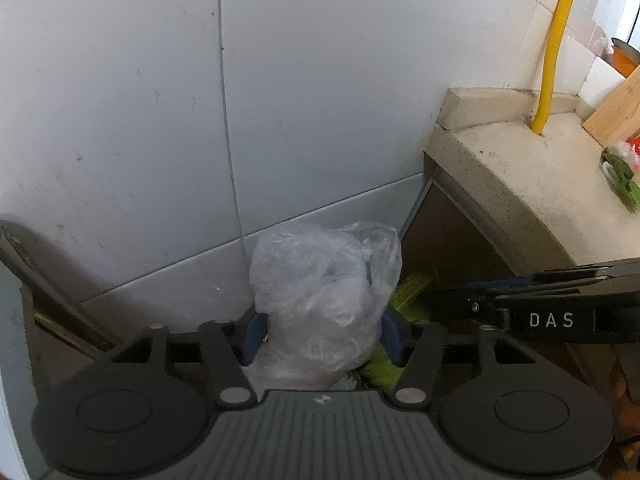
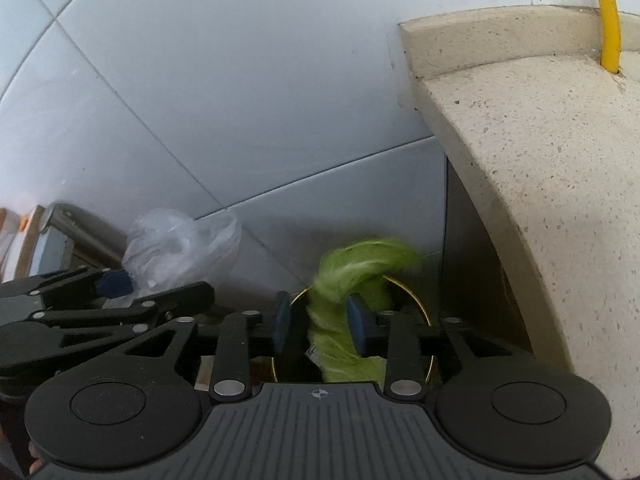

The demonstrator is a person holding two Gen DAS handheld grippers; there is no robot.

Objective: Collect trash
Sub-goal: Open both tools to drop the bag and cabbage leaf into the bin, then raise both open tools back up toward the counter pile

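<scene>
Clear plastic bag [image 1: 324, 300] between left tongs [image 1: 320, 334] — leafy greens [image 2: 344, 320] between right tongs [image 2: 320, 322].

**Soft daylight, heavy fisheye bend**

Both views are evenly lit by pale, diffuse light, brightest at the upper right of the left wrist view. The wall [image 1: 160, 120] shows no hard glare, only a faint sheen. Shade pools below the desk [image 2: 540, 160] edge and in the low corner. Tile joints and the desk edge bow strongly toward the rims, and dark vignette cuts the corners. The greens [image 2: 352, 280] are smeared by motion blur; the bag [image 1: 324, 292] is sharp in the left view.
</scene>
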